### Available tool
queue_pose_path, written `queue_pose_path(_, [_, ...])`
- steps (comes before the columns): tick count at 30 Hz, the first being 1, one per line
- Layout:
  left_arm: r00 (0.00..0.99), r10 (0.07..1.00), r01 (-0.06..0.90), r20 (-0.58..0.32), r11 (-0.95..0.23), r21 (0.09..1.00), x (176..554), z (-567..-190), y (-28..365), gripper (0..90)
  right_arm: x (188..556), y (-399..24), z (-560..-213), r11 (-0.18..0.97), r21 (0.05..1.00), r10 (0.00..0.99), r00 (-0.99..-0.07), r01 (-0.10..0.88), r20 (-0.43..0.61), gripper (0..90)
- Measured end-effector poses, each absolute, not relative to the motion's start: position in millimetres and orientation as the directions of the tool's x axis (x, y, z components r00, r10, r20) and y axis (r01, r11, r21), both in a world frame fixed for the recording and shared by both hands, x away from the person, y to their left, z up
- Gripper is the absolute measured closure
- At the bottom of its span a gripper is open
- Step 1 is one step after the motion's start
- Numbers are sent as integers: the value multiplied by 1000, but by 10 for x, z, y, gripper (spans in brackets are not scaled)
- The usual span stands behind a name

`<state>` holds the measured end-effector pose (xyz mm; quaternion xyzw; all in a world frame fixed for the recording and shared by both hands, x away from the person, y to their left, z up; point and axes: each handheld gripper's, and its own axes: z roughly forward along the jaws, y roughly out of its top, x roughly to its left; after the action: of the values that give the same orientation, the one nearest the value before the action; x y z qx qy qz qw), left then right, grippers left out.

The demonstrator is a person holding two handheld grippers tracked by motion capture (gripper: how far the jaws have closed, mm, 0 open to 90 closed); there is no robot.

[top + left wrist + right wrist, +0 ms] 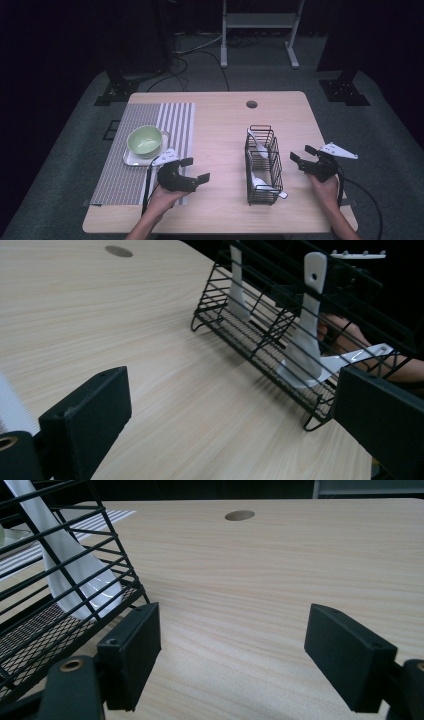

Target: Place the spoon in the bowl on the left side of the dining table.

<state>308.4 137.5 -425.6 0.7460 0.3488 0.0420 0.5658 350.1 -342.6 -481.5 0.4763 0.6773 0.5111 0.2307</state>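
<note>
A black wire basket (263,165) stands on the wooden table (220,125) right of centre, with white spoons (259,145) leaning inside it. In the left gripper view the basket (260,335) holds upright spoons (306,340). My left gripper (194,170) sits open left of the basket, nothing between its jaws. My right gripper (302,154) is open just right of the basket, empty too. In the right gripper view a spoon (75,575) rests behind the basket wires (50,610) at the left. A green bowl (145,139) sits on a white tray (131,159) on a striped mat.
The striped placemat (145,150) covers the table's left part. A round cable hole (251,104) lies near the far edge. Dark stands and a white frame (260,30) are on the floor beyond the table.
</note>
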Motion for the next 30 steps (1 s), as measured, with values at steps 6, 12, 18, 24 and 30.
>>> queue_pose_path(6, [775, 526, 475, -349, -121, 872, 3105, -4209, 1176, 16, 3499, -3416, -4814, 34, 912, 882, -441, 408, 165, 214])
queue_pose_path(12, [790, 500, 473, -355, -129, 871, 3117, -4182, 1036, 17, 3499, -3418, -4814, 34, 913, 882, -442, 407, 165, 214])
queue_pose_path(18, [797, 480, 480, -367, -135, 867, 3148, -4145, 917, 17, 3500, -3420, -4815, 32, 913, 881, -443, 407, 166, 214])
queue_pose_path(24, [808, 459, 477, -370, -139, 868, 3186, -4094, 774, 22, 3500, -3422, -4815, 30, 913, 881, -443, 407, 169, 214])
queue_pose_path(30, [810, 446, 482, -382, -132, 866, 3229, -4063, 677, 44, 3499, -3426, -4816, 27, 913, 879, -444, 407, 172, 214])
